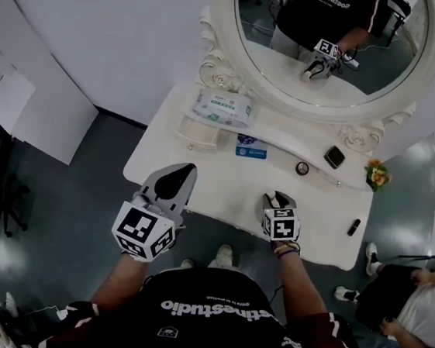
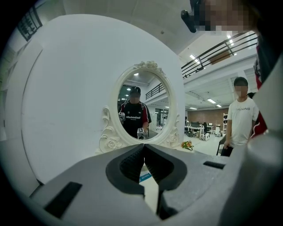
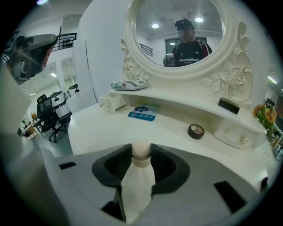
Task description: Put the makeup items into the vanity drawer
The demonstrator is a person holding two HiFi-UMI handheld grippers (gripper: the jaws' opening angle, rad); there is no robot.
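Note:
The white vanity (image 1: 202, 168) stands under an oval mirror (image 1: 335, 34). At its front edge my right gripper (image 1: 279, 205) is shut on a round cream drawer knob (image 3: 141, 150), with a pad pressed against each side. The drawer front below the knob is mostly hidden by the jaws. My left gripper (image 1: 173, 181) hovers at the table's front left, shut and holding nothing (image 2: 143, 148). On the tabletop lie a round dark compact (image 3: 196, 130), a blue packet (image 3: 142, 112) and a small black tube (image 1: 353, 227). A black square case (image 3: 228, 106) and a wipes pack (image 1: 223, 108) sit on the raised shelf.
Small shelf drawers sit at the left (image 3: 108, 103) and right (image 3: 234, 134). Flowers (image 1: 376, 176) stand at the shelf's right end. A person (image 1: 421, 302) sits on the floor to the right, and black office chairs (image 3: 51, 117) stand at the left.

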